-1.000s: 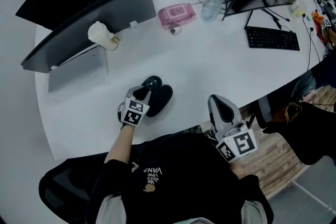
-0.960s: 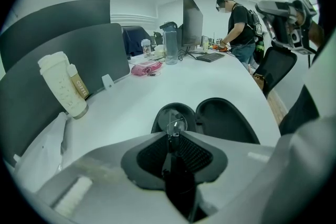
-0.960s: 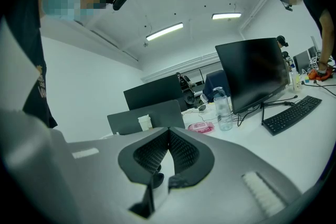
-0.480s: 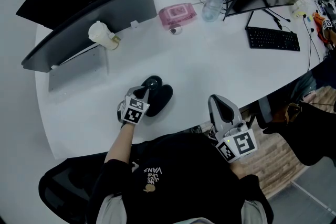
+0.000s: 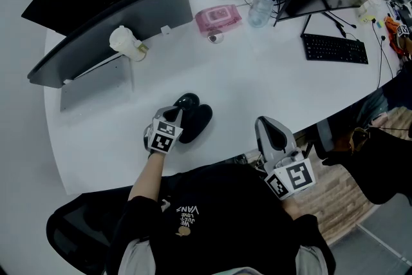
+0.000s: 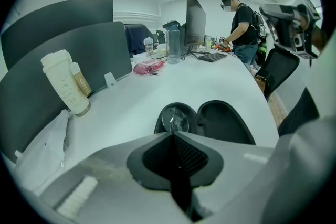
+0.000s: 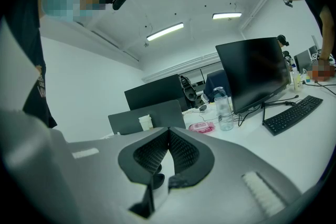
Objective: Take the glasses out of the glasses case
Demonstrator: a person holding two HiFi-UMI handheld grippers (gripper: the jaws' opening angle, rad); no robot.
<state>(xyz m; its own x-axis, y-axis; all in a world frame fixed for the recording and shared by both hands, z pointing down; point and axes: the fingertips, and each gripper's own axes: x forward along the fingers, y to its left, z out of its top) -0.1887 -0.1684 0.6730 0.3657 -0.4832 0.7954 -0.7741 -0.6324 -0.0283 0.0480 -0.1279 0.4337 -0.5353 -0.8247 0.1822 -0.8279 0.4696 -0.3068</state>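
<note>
- The case point(image 5: 201, 120) lies open on the table point(image 5: 257, 74), at about 7 o'clock from the table's middle, close to the person's edge.
- In the left gripper view its two halves sit side by side. The left half holds the glasses point(image 6: 175, 119), with one lens showing. The right half point(image 6: 226, 123) is empty.
- The left gripper point(image 5: 175, 113) slopes steeply down from 7 o'clock, its tips at the near rim of the half that holds the glasses.
- Its jaws have just been closing, and the pads point(image 6: 185, 152) now meet at the tips with no gap. The tips cover the glasses' near edge, so it cannot be seen whether a thin part is pinched.
- The right gripper point(image 5: 267, 127) is at 4 o'clock from the case, well apart from it, at the table's near edge and nearly level.
- Its jaws point(image 7: 168, 132) are closed tip to tip with nothing between them.
</note>
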